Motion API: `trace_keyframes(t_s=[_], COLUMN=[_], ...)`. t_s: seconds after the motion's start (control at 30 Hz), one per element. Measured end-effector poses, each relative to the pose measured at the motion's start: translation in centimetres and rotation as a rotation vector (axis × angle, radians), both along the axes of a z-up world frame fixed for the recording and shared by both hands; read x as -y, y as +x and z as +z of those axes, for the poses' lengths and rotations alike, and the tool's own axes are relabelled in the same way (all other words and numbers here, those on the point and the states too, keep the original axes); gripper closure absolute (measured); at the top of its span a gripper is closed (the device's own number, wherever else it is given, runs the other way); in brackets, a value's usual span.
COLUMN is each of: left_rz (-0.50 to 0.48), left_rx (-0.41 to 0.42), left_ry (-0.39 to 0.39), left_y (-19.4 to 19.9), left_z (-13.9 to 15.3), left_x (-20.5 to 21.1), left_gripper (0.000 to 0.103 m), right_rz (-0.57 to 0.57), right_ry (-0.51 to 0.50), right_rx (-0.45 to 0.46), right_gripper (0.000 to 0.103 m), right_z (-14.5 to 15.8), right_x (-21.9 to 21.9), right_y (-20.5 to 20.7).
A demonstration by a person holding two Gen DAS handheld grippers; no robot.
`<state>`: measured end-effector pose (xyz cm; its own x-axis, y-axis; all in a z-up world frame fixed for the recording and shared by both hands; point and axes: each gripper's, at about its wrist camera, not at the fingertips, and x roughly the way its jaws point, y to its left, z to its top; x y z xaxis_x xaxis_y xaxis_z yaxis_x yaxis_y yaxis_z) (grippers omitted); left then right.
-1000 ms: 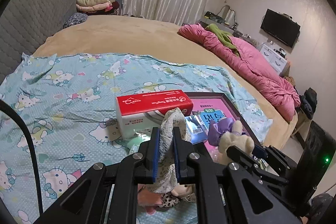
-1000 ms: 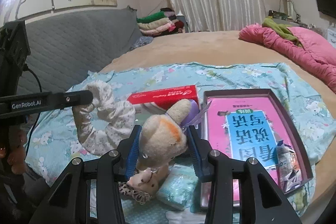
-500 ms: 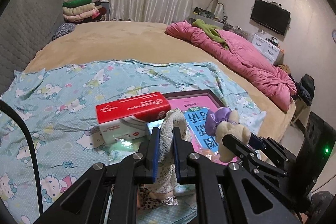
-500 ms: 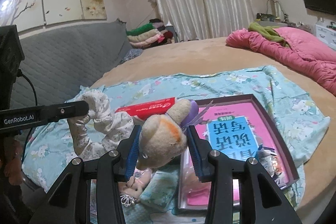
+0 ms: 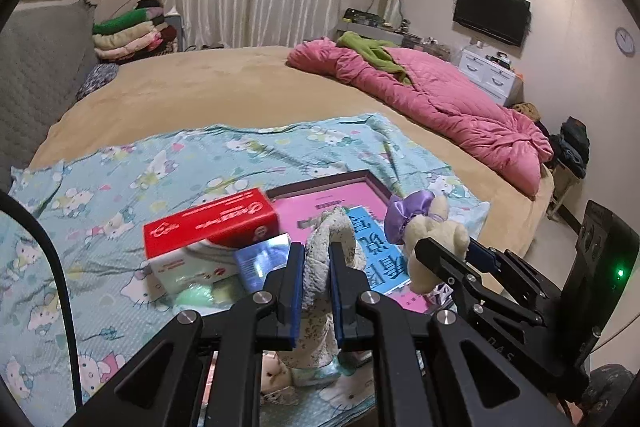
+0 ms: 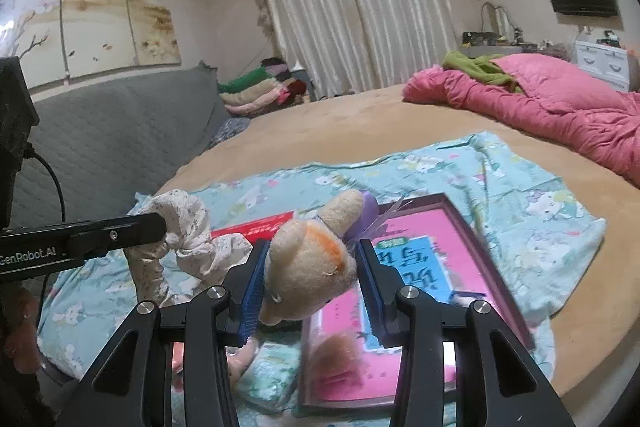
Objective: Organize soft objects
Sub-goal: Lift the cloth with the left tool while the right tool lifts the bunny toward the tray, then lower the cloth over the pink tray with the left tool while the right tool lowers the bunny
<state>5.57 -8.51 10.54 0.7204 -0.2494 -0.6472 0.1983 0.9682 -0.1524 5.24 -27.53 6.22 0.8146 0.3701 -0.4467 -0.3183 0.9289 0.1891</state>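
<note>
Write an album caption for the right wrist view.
Right gripper clamps a plush toy above a pink book on the bed.

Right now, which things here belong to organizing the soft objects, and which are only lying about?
Job: scrunchie in left gripper; plush toy in right gripper; small doll.
Lying about: red box; pink book; pink quilt; folded blankets.

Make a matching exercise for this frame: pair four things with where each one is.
Things:
1. floral scrunchie
2. plush toy
3. red box
4. pink quilt

Places:
A. bunched at the bed's far side
B. clamped in the right hand-held gripper
C. lying on the cartoon-print sheet
D. pinched in the left hand-held gripper

Pairs: 1-D, 2-B, 3-C, 4-A
</note>
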Motion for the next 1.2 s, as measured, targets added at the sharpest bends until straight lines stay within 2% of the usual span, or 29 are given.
trace_keyframes(t_s=[0.6, 1.2], left_rz=[-0.076, -0.142], left_rx=[0.007, -0.066], left_ry=[0.029, 0.016], left_y=[1.8, 4.6], left_z=[0.5, -2.7], left_x=[4.9, 9.1], left_gripper=[0.091, 0.091], right_rz=[-0.113, -0.175], right_ry=[0.063, 0.085], right_rx=[0.018, -0.001], right_gripper=[0.058, 0.058], right_z=[0.7, 0.0], right_x=[5.0, 7.4], right_y=[0.2, 0.6])
